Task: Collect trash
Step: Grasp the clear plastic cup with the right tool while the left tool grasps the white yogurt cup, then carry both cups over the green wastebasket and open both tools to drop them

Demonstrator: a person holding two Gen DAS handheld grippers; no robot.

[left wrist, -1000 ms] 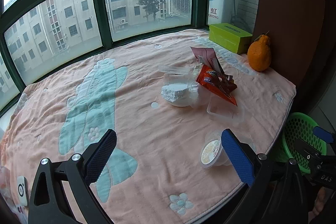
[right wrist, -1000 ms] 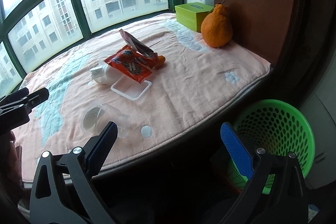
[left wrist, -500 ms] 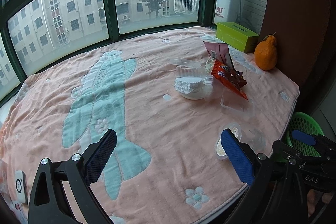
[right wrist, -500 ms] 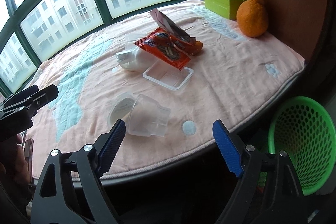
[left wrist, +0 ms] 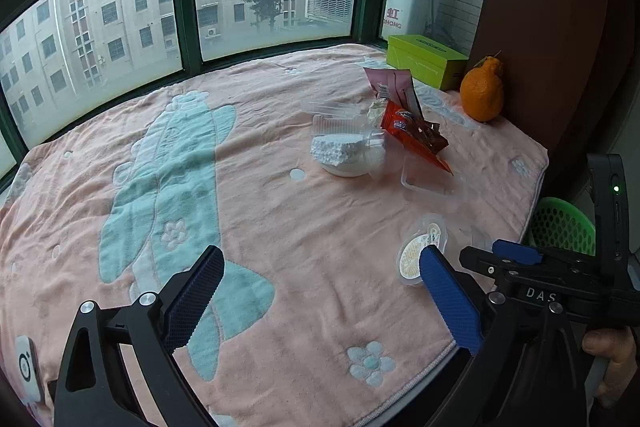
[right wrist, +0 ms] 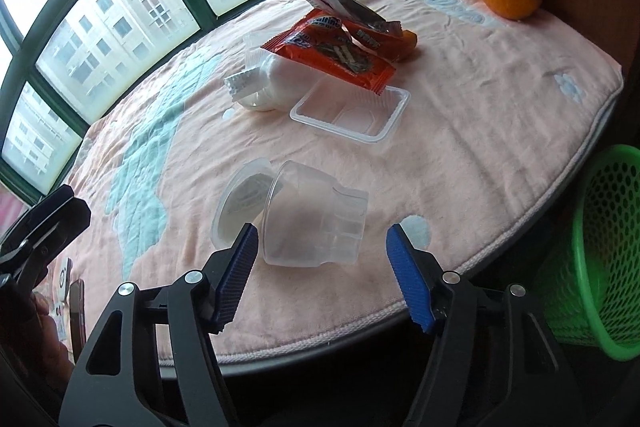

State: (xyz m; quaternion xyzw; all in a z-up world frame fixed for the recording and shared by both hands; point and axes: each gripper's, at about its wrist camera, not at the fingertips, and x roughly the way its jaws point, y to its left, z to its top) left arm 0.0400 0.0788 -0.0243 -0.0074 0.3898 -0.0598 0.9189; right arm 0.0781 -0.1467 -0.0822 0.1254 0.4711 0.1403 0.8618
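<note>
Trash lies in a small heap on the pink blanket: a clear plastic cup on its side near the edge, a clear tray and an orange wrapper behind it. The right gripper is wide open just before the cup, not touching it. The left gripper is also wide open above the blanket, and the green basket stands below the edge at the right

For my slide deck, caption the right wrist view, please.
Open right hand-held gripper nears a tipped clear plastic cup beside a green basket.
</note>
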